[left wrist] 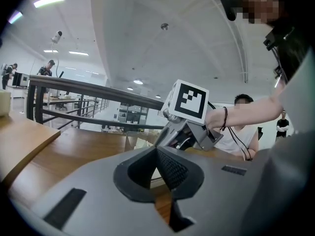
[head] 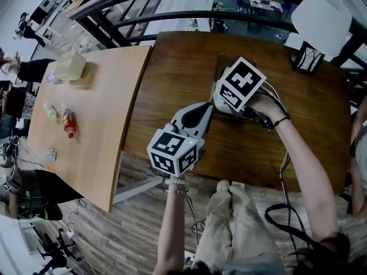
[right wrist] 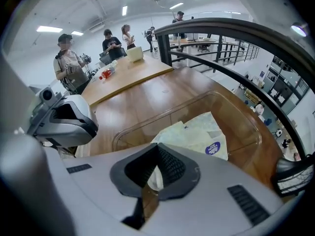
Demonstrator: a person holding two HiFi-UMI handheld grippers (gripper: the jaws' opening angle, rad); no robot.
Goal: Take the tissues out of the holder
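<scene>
- Two grippers: left gripper (left wrist: pixel 160 170) closed on nothing, held near level just short of the holder; right gripper (right wrist: pixel 156 170) tilted down, pinched shut on an edge of the tissues (right wrist: pixel 197 132).
- One clear holder (right wrist: pixel 248 119), one pack of tissues lying inside.
- Dark wooden counter (head: pixel 172 85) underneath, paler counter (head: pixel 103 119) alongside, black railing (right wrist: pixel 231 31) behind.
</scene>
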